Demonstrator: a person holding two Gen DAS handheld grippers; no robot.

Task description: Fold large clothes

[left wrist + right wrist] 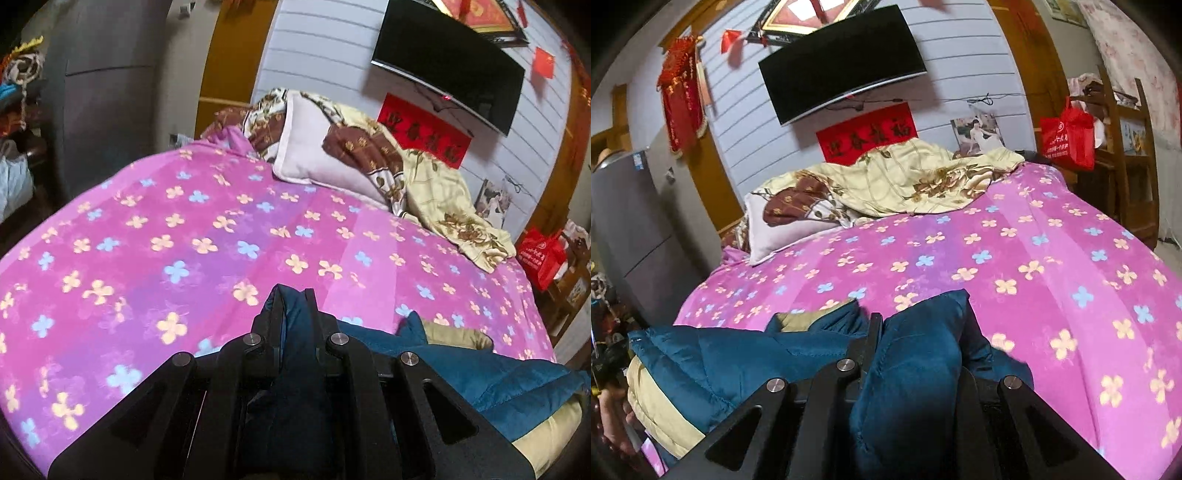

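a large teal quilted garment point(738, 362) with a pale yellow lining point(653, 402) is held up at the near edge of a bed, gripped at two places. in the left wrist view the left gripper point(293, 295) is seen with its jaws closed on a fold of the teal fabric, which is pinched between the two black fingers point(275, 317) and runs down between them toward the camera; the rest of the garment point(498, 380) is spread to the right of the gripper, over the pale lining point(458, 336). in the right wrist view the right gripper point(877, 317) is likewise closed on the garment, a thick bulge of teal cloth being bunched just right of the visible finger point(873, 332) and covering the other finger. the remainder of the garment hangs to the left in that view, where part of a hand point(613, 417) is seen at the frame edge. the bed is covered by a pink blanket point(184, 229) printed with yellow and blue flowers, which lies bare beyond the garment. at the far side of the bed a white pillow point(314, 155) and a crumpled cream floral quilt point(916, 181) are piled against the wall. a dark television point(846, 77) is mounted on the wall above a red banner point(868, 134), and a red bag point(1067, 136) hangs near wooden shelving to the right.
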